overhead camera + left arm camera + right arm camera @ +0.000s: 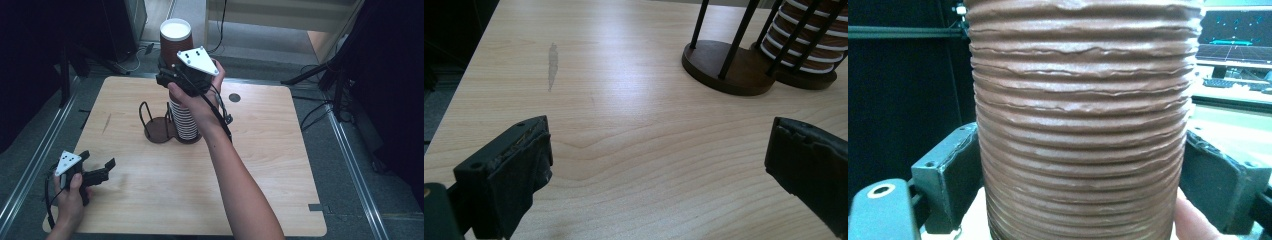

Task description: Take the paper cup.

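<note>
A brown ribbed paper cup (175, 42) with a white inside is held high above the table, and my right gripper (171, 76) is shut on its lower part. In the right gripper view the cup (1083, 125) sits between both jaws, which press its sides. Below it a stack of brown cups with white rims (186, 120) stands in a dark wire holder (159, 131) with two round bases; the left base (724, 67) is bare. My left gripper (97, 159) rests open near the table's front left corner, with only bare wood between its jaws (659, 150).
The light wooden table (260, 150) has a dark round hole (234, 97) at the back right and a grey smear (552, 65) at the left. Black stand legs (320, 75) and cables lie on the floor around it. A monitor (1235, 35) glows far behind.
</note>
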